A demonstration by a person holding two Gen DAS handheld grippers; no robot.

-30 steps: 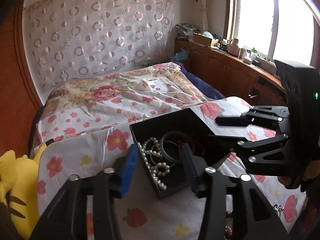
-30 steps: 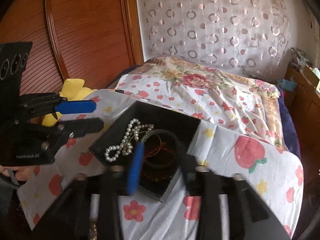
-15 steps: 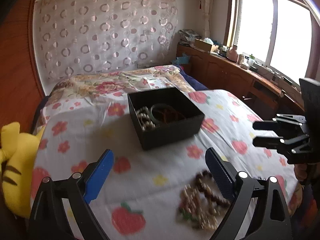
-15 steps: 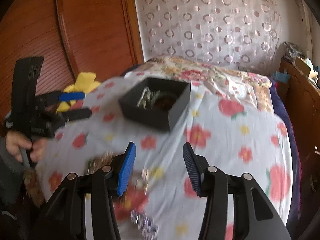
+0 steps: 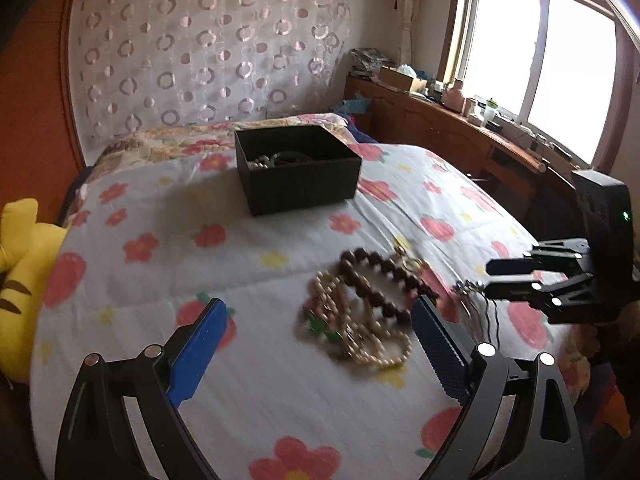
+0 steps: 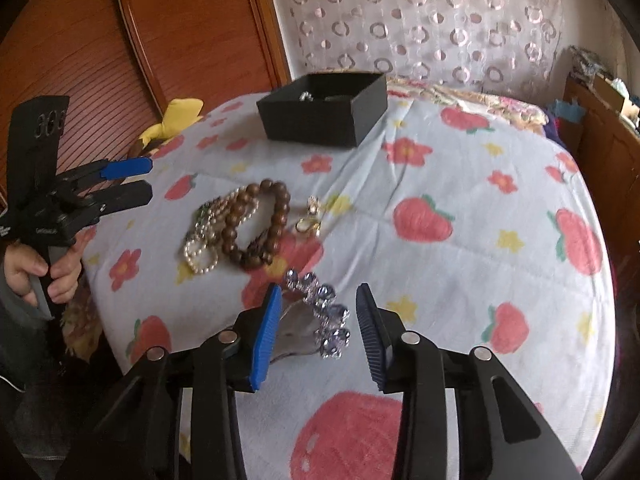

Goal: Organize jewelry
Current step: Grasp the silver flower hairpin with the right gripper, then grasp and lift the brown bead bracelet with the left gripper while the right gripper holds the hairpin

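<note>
Black box: on the bed, pearls inside, seemingly.
Wooden beads: beside crystal bracelet.
Left gripper: fingers spread, empty.
Right gripper: fingers spread, empty.

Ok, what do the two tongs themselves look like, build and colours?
Both are black plastic frames with silver bolt heads at the joints. On the left tongs and the right tongs alike, one finger carries a bright blue ribbed pad and the other a dark navy ribbed pad. The right unit's upright body shows a small green light. A bare hand grips the left handle.
</note>
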